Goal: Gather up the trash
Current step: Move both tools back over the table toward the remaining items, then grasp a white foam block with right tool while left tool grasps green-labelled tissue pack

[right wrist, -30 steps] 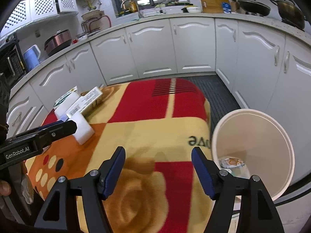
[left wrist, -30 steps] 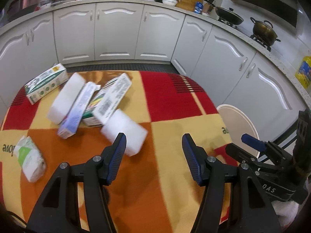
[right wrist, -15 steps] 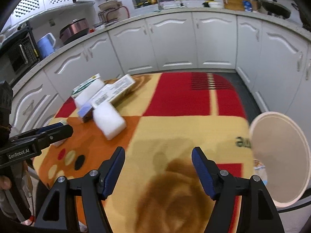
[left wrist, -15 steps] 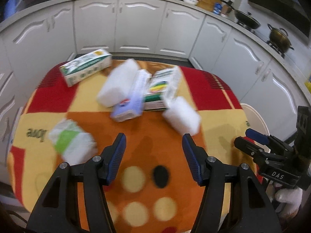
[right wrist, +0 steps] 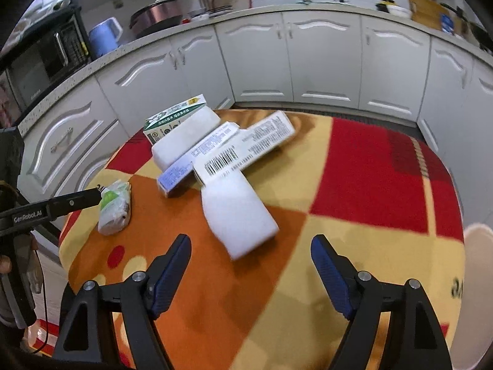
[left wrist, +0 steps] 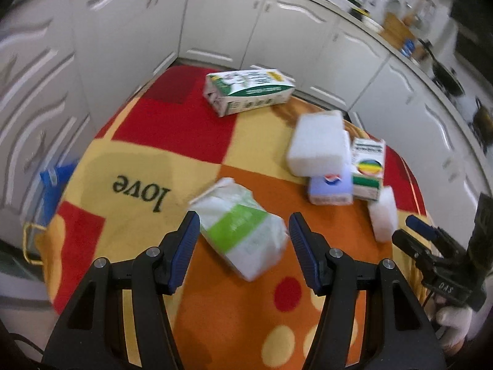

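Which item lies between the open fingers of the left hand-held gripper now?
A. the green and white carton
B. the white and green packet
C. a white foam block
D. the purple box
B. In the left wrist view the white and green packet sits between the two blue fingers of the left hand-held gripper, which are spread open around it and not closed on it; the carton lies far behind.

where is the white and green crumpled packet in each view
Left wrist view: the crumpled packet lies low in the centre, between the open fingers of the left claw.
Right wrist view: the same packet is at the left edge of the table, at the tip of the left claw, which enters from the left.
Shared landmark: the green and white carton at the far side of the table.
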Demonstrator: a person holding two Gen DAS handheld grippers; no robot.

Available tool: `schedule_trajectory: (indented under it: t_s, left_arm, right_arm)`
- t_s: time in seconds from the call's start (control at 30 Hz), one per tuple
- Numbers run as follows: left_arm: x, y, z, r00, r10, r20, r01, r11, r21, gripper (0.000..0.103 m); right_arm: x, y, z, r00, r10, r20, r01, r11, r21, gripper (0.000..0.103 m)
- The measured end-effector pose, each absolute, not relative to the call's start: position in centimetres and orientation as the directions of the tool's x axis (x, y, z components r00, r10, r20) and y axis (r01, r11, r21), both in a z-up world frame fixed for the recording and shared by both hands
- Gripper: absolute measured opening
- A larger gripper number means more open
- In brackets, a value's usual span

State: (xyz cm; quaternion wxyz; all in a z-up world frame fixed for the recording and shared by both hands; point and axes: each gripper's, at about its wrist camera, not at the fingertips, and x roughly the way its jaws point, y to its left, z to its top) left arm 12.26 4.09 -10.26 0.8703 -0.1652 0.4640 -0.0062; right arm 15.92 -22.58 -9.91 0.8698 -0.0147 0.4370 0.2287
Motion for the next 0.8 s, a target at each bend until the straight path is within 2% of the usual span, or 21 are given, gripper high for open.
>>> schedule_trajectory:
  t_s: [0.13,0.27,0.3,0.37,0.43,0.47,0.5,0.57,0.8]
  left_arm:
    - [13.5,4.2,-12.0,0.538,-0.189,-0.821,-0.164,0.932,-0.322,0.059]
    - [13.8,3.2,-12.2,0.559,-0.142,-0.817,-0.150,0.952,-0.268,0.059]
    - [13.9,3.0,-12.2,0.561,-0.133,-0.817,-0.150,0.955,-0.257,0.059]
    - [13.9,2.6,-12.3,0.567,-0.123,-0.815,-0.143,0.959,-0.245,0.058]
    - [13.6,2.5,-12.2,0.576,-0.125,-0.808,-0.124,0.964,-0.237,0.044]
    - [13.5,2.5,-12.1,0.576,-0.125,-0.808,-0.115,0.966,-0.232,0.018]
    - [13.4,2.6,-12.0,0.577,-0.131,-0.806,-0.108,0.966,-0.234,0.013]
    - [13.0,2.6,-11.4,0.584,-0.164,-0.795,-0.075,0.964,-0.255,0.008]
    - [11.5,1.3,-9.2,0.612,-0.227,-0.758,0.011,0.960,-0.278,0.006]
  right_arm:
    - [17.2,-21.9,-10.5,0.510,0.373,-0.775,-0.417,0.895,0.156,0.078]
    - [18.0,-21.7,-11.2,0.496,0.381,-0.781,-0.422,0.891,0.167,0.076]
    - [18.2,-21.4,-11.5,0.491,0.387,-0.781,-0.427,0.888,0.171,0.072]
    - [18.1,-21.2,-11.8,0.479,0.399,-0.782,-0.434,0.882,0.184,0.042]
    - [17.8,-21.1,-11.7,0.492,0.401,-0.773,-0.442,0.880,0.175,0.041]
    - [17.4,-21.1,-11.5,0.498,0.406,-0.766,-0.452,0.876,0.170,0.039]
    - [16.9,-21.2,-11.1,0.502,0.418,-0.757,-0.461,0.870,0.175,0.039]
    - [16.2,-21.5,-10.5,0.506,0.434,-0.746,-0.469,0.864,0.184,0.038]
    - [13.6,-22.9,-8.3,0.538,0.451,-0.712,-0.474,0.860,0.188,0.038]
